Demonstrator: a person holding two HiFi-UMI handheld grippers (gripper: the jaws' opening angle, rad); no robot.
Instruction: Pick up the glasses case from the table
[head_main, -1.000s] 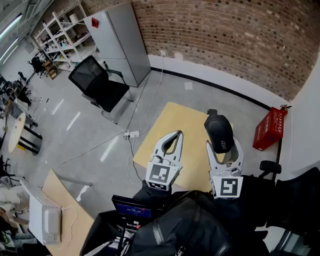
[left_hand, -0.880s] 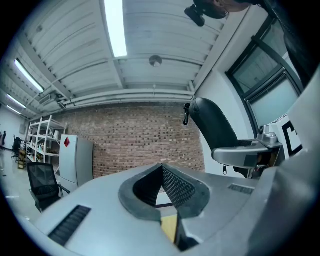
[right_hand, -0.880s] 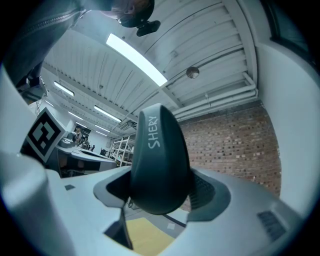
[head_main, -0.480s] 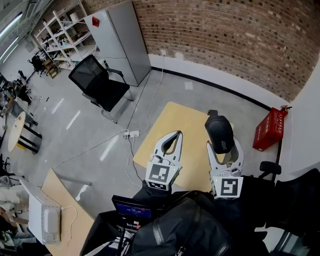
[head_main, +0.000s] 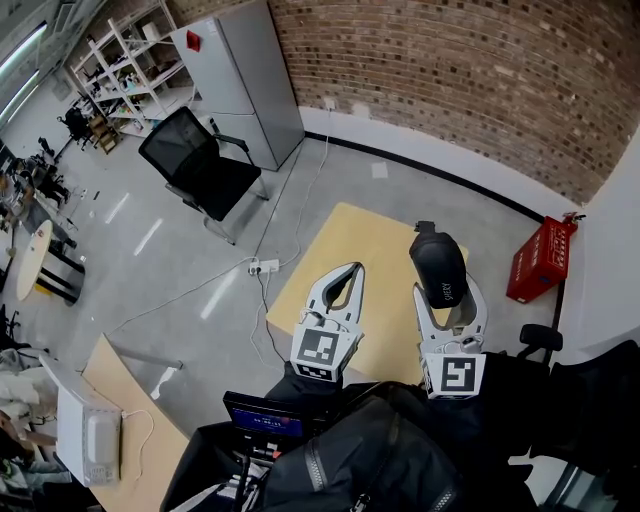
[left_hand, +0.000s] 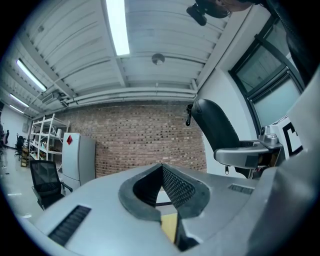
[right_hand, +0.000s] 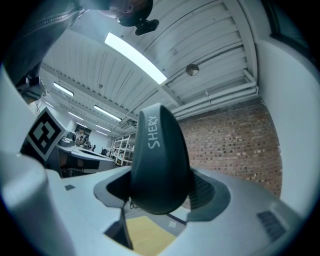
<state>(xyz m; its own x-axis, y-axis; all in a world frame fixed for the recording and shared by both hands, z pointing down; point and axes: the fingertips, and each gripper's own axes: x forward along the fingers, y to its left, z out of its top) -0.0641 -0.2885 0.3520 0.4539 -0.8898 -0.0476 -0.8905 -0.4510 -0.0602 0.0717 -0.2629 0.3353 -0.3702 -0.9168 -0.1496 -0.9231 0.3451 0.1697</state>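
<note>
A dark glasses case (head_main: 438, 264) stands up between the jaws of my right gripper (head_main: 447, 295), lifted above the small wooden table (head_main: 355, 260). In the right gripper view the same glasses case (right_hand: 159, 157) fills the gap between the jaws, with white lettering on its side, and my right gripper (right_hand: 161, 192) is shut on it. My left gripper (head_main: 343, 288) is held beside it over the table's near left part. In the left gripper view my left gripper (left_hand: 162, 186) is shut with nothing between its ribbed pads (left_hand: 176, 186).
A black office chair (head_main: 195, 170) and a grey cabinet (head_main: 240, 80) stand on the floor to the left. A red crate (head_main: 538, 258) sits right of the table, below the brick wall (head_main: 480, 70). A cable and power strip (head_main: 262, 269) lie by the table's left edge.
</note>
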